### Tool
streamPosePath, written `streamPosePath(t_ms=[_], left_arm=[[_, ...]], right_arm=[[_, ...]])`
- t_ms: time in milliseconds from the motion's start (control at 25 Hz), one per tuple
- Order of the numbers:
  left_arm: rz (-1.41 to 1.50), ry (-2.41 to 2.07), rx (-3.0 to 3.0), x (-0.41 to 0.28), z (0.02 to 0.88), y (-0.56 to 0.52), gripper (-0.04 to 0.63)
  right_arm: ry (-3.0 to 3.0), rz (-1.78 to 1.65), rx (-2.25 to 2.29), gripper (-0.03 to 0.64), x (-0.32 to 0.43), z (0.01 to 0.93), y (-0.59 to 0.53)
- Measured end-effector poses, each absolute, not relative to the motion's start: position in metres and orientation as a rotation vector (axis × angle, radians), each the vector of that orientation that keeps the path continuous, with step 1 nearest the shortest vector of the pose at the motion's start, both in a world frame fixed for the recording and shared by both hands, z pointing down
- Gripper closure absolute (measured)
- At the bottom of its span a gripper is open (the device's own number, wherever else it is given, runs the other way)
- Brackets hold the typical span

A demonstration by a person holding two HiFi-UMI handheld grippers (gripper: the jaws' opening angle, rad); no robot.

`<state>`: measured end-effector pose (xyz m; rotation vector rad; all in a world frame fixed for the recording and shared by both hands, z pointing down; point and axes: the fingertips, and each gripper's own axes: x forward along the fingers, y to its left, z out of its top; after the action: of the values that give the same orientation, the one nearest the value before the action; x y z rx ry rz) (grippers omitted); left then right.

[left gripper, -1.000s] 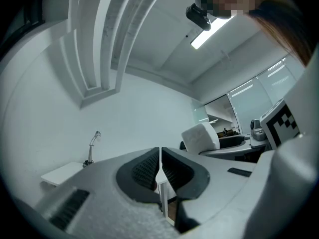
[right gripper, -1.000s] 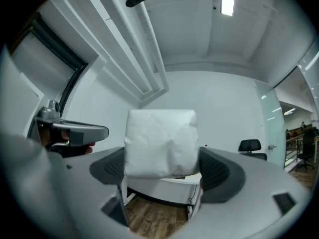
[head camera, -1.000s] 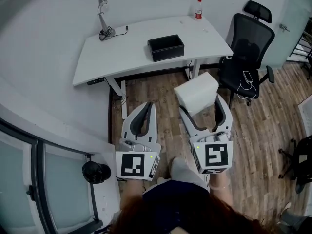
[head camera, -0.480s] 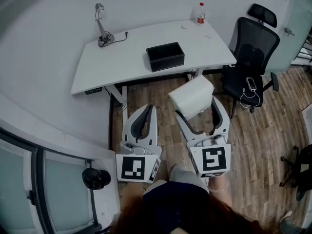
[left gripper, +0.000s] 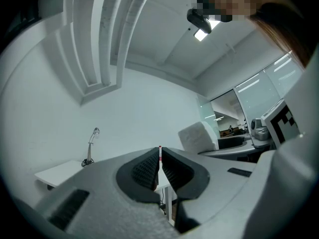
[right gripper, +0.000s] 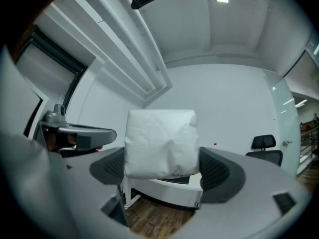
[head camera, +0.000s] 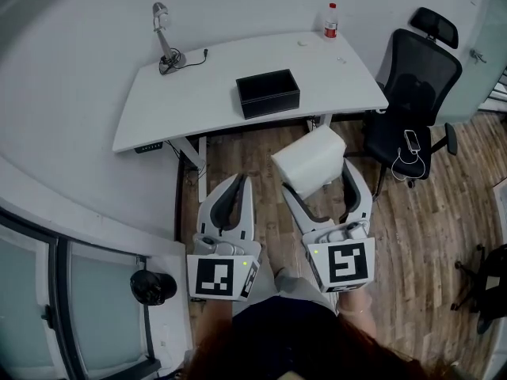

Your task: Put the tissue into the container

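A white pack of tissue (head camera: 310,161) (right gripper: 160,143) is clamped between the jaws of my right gripper (head camera: 318,179) (right gripper: 162,169), held in the air over the wooden floor in front of the desk. The black open container (head camera: 268,93) stands on the white desk (head camera: 190,101), ahead and slightly left of the pack. My left gripper (head camera: 237,187) (left gripper: 159,167) is shut with nothing between its jaws, level with the right one and to its left. From the left gripper view the tissue pack (left gripper: 198,137) shows off to the right.
A desk lamp (head camera: 165,34) sits at the desk's back left and a red-capped bottle (head camera: 330,20) at its back right. A black office chair (head camera: 413,93) stands right of the desk. A glass partition runs along the lower left.
Both grippers and the tissue pack have shifted slightly left and toward the desk. The desk and container now sit a little lower and nearer in the head view.
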<state>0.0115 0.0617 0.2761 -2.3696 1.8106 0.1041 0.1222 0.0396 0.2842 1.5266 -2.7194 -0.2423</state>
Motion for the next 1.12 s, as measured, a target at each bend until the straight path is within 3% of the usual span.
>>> streamPosePath(t_ms=[1120], left_arm=[[0.131,1.763,-2.418,0.0,0.263,-0.066,0.559]], right_arm=[[-2.699,-0.179,1.515,0.181,0.102,0.287,-0.083]])
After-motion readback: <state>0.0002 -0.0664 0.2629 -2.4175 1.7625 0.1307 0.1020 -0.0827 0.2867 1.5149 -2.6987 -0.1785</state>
